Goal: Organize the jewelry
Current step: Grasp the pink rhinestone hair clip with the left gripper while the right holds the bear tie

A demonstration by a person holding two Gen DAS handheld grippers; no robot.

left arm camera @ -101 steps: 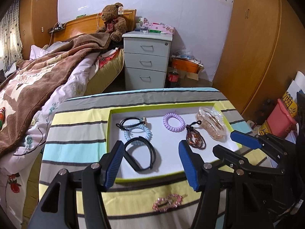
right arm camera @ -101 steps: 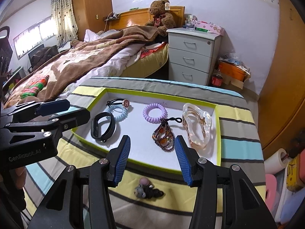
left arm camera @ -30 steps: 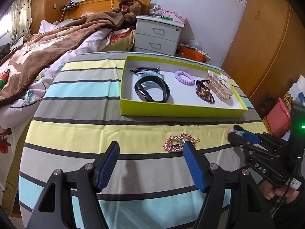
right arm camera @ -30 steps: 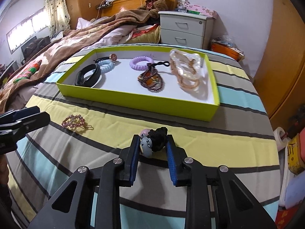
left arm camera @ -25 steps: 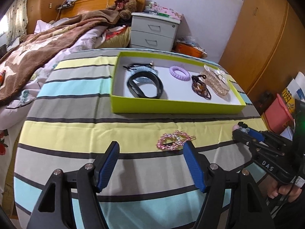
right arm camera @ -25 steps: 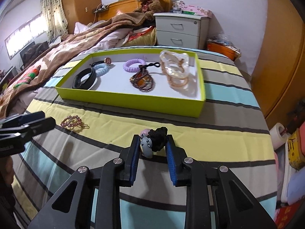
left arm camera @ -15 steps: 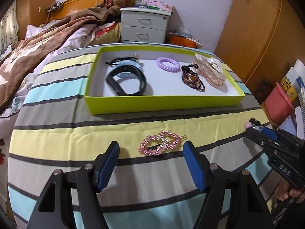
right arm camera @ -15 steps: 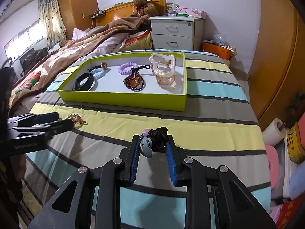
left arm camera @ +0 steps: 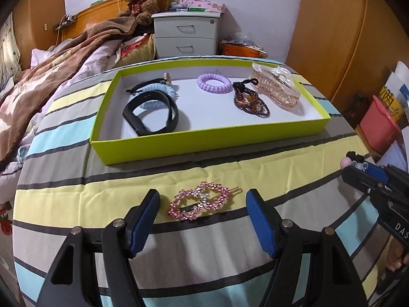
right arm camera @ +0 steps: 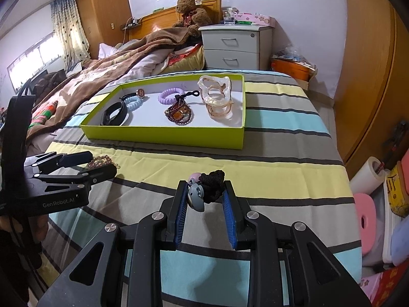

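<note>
Left wrist view: my left tool [left arm camera: 203, 209] is spread wide, its blue pads either side of a pink rhinestone hair clip [left arm camera: 200, 201] that lies flat on the striped cloth of the bench [left arm camera: 64, 179]; the pads do not touch it. Beyond it sits a lime-green tray [left arm camera: 204, 142] holding a black band [left arm camera: 150, 113], a pale blue coil tie [left arm camera: 159, 94], a purple coil tie [left arm camera: 213, 83], a dark beaded bracelet [left arm camera: 250, 101] and a clear peach claw clip [left arm camera: 277, 87]. At the right edge I see my right tool [left arm camera: 358, 165] pinching something dark.

Right wrist view: my right tool [right arm camera: 204, 194] is narrowed around a black hair tie with a grey charm [right arm camera: 205, 189], held above the cloth. The tray [right arm camera: 163, 134] lies ahead. My left tool [right arm camera: 94, 165] is at the left, straddling the hair clip [right arm camera: 101, 160].
</note>
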